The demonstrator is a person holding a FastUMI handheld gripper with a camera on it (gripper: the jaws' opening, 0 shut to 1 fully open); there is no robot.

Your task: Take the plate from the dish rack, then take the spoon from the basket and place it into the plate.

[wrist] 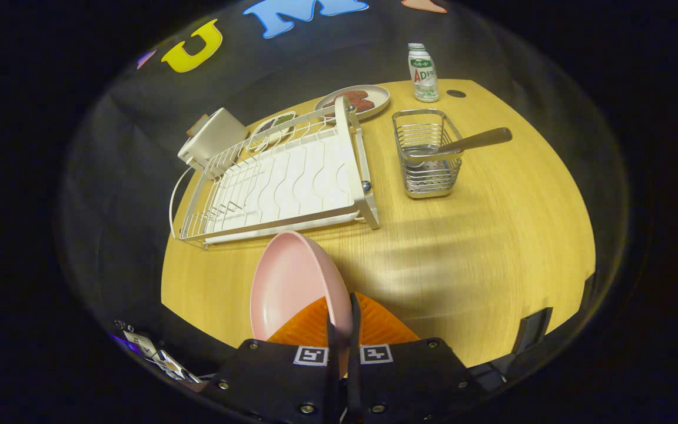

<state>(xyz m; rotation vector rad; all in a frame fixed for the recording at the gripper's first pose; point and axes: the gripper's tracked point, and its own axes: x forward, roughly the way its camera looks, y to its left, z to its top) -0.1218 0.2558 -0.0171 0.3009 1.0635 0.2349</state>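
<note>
Tongs: the tongs [344,330] are closed down to a thin slit on the rim of the pink plate [292,282], both fingers pressing the edge, which is why the plate stands on edge instead of lying flat.
Plate: it rises just ahead of the fingers, its hollow face turned to the left, held above the wooden counter [480,253] and on the near side of the white dish rack [283,182]. Whether its lower edge touches the counter cannot be told.
Dish rack: beyond the plate and a little left, its wire slots standing bare; an edge grip of this kind suits a plate drawn out of upright slots.
Spoon: the spoon [462,143] leans in the steel wire basket [426,154], well beyond the tongs and to the right, handle tipped out over the rim toward the right, likely the easiest part to pinch.
Beyond: a small plate of dark food [358,100] and a white drink bottle [422,73] sit at the far side of the counter; a white box-shaped appliance [212,141] stands past the rack's far left corner.
Stage, as it looks: plate out of the rack, not yet laid flat; the open stretch of counter near the basket seems the sensible spot, since the spoon must land in it.
Risk: a narrow rim hold could let the plate swing or slip.
</note>
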